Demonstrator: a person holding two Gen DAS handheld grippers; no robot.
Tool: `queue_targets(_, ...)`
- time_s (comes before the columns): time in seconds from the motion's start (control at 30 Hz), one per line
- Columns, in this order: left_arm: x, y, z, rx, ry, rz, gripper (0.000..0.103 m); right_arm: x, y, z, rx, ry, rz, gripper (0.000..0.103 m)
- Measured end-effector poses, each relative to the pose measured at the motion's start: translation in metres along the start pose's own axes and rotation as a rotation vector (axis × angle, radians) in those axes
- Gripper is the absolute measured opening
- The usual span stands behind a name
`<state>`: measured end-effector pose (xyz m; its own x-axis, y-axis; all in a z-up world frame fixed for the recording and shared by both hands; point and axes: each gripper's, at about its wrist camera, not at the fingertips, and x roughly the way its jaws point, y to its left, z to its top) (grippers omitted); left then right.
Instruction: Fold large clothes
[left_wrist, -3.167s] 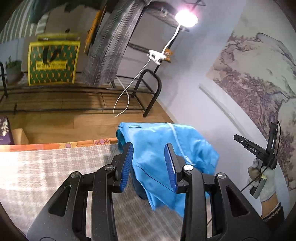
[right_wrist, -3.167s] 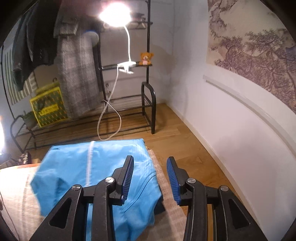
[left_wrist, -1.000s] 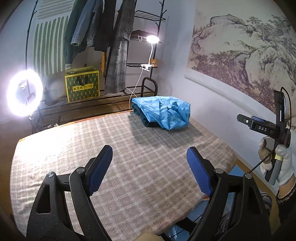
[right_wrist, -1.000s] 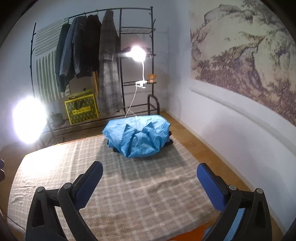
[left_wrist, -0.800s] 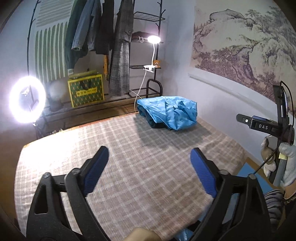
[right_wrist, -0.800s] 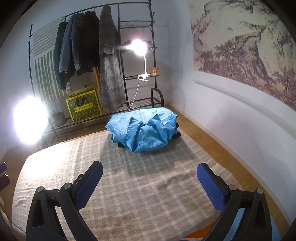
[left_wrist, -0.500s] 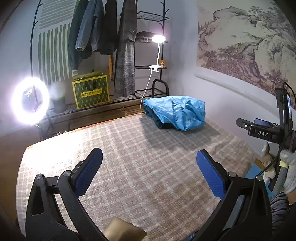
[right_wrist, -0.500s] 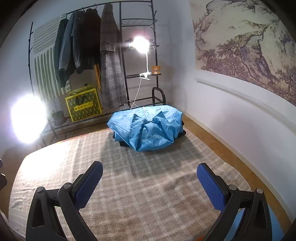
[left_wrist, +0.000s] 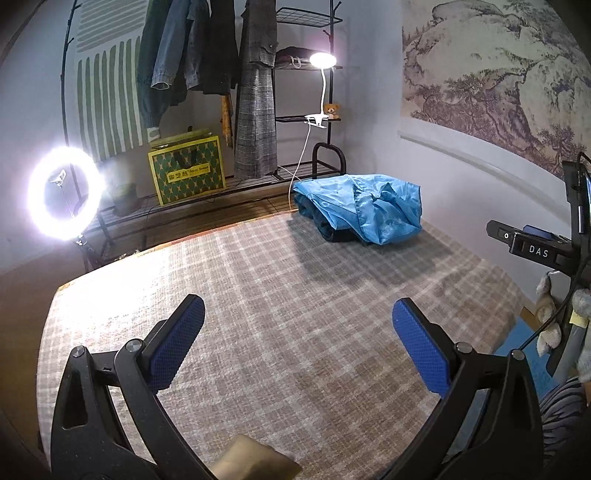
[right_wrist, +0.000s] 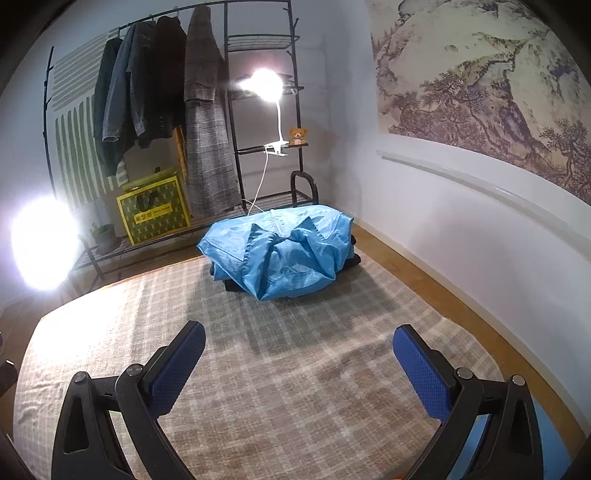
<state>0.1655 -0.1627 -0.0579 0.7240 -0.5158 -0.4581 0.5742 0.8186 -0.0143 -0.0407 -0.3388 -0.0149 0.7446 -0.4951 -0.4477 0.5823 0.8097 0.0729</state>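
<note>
The folded bright-blue shiny jacket (right_wrist: 280, 254) lay at the far end of the beige plaid-covered table (right_wrist: 295, 369); the left gripper (left_wrist: 297, 343), jaws just widened, and right gripper (right_wrist: 298, 363) both gaped empty, well short of it

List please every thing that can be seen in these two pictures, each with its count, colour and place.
jacket: one, blue, folded at the far edge of the cloth, on darker clothes
cloth: one, beige checked, covering the work surface
coats: several, dark and grey, hanging on the rack
rack: one, black, by the far wall
bag: one, yellow-green, on the rack's low shelf
clip lamp: one, white, lit, on the rack
toy bear: one, brown, on a shelf
ring light: one, lit, far left
left gripper: black, blue pads, open, empty
right gripper: same, open, empty
</note>
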Motion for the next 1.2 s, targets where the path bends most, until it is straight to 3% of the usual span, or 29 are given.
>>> queue_targets(1.2, -0.0064, -0.0039, 0.0022, -0.004, -0.005, -0.020, 0.103, 0.0038, -0.0023, 0.0007, 0.009, 0.001, -0.013, 0.103)
